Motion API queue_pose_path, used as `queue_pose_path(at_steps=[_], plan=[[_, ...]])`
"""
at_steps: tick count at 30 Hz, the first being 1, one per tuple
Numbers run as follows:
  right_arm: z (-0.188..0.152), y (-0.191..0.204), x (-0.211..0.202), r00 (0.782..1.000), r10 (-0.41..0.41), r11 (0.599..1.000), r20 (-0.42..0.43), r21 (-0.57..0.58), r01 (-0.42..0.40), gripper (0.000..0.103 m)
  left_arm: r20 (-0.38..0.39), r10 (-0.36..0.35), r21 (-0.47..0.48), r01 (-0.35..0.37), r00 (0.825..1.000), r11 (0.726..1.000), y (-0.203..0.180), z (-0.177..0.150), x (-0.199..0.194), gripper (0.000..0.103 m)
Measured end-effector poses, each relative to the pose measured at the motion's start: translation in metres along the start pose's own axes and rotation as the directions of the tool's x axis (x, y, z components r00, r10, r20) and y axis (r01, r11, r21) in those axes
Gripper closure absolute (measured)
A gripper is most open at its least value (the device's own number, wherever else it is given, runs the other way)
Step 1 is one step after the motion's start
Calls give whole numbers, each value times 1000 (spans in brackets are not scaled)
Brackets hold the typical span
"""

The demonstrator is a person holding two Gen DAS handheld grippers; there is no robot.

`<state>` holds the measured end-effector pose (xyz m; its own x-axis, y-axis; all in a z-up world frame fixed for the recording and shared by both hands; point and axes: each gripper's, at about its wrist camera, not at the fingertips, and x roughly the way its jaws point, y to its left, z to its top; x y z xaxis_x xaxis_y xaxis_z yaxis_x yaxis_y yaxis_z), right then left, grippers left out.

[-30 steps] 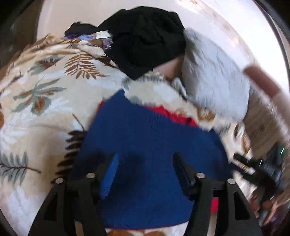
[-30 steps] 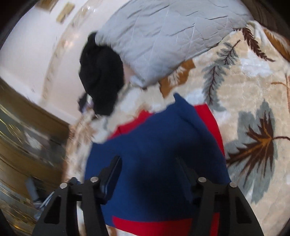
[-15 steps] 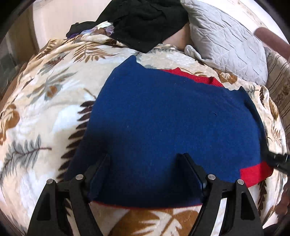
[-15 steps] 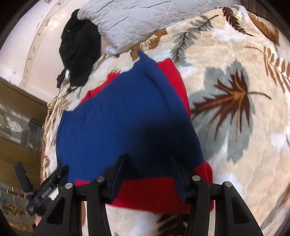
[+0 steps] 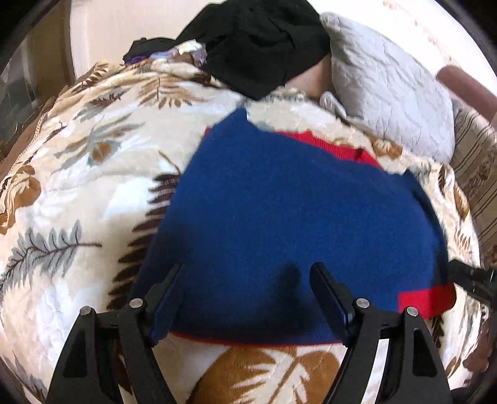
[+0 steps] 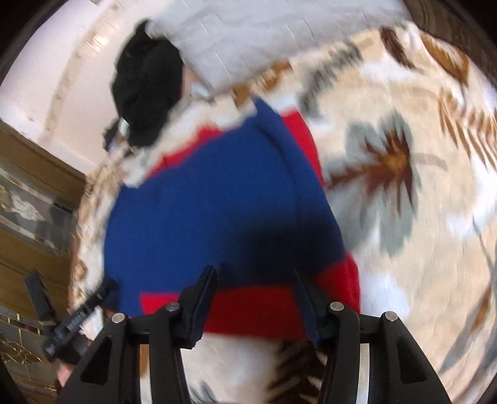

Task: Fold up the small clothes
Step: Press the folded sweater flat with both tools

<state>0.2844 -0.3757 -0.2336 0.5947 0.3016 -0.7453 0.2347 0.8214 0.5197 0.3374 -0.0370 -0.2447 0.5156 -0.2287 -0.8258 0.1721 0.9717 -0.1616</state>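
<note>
Cream blanket (image 5: 93, 192) with brown and grey leaf prints covers the bed and fills most of both views. Behind it stands a pale wall (image 5: 130, 28), and in the right wrist view a wood-panelled cabinet (image 6: 28, 192) shows at the left edge. At the head of the bed lies a grey quilted pillow (image 5: 391, 93), with a heap of black clothes (image 5: 264, 46) just beside it and partly touching it.

On the blanket, in front of the pillow, a blue garment (image 5: 279, 223) with red trim lies spread flat; its far corners reach toward the pillow and its near hem runs just in front of both tools. A red band shows along the near hem and at the corner on the right in the left wrist view.

Left tool (image 5: 245, 298) hangs over the near hem with its jaws standing wide; the fingers (image 5: 329, 298) sit over the blue cloth but do not press on it. Right tool (image 6: 254, 301) is over the red band at the other near corner, jaws moderately apart, nothing pinched between them; that view is blurred. Each tool shows as a small black shape at the edge of the other's view, at opposite ends of the hem.
</note>
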Motion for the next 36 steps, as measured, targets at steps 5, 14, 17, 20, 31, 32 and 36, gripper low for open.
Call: queue_pose_path(at_steps=[5,14,17,20,31,32,36], plan=[[38,12,23,997,39,999,61,-14,-38,48,10,11,-29,-10,1000,1000,6,15,9,22],[81,-11,85,993,-60,998,98,11,59,49,6,163,91,-163,987,982,-2,21,40,13],[82,-10,82,994,-64,998,91,5,64,49,30,196,119,-198,980,973,-3,20,44,6],[76,-4,71,994,-66,998,93,6,66,49,31,185,100,-187,982,977,1,22,42,6],[16,44,15,997,31,989,70,-146,-20,49,203,166,155,-199,965,968,-18,6,-20,6],[9,48,14,998,27,986,61,-164,-16,49,210,162,156,-197,964,968,-19,6,-24,6],[-10,53,17,1000,3,982,31,-191,3,48,249,156,160,-200,956,967,-23,0,-40,6]])
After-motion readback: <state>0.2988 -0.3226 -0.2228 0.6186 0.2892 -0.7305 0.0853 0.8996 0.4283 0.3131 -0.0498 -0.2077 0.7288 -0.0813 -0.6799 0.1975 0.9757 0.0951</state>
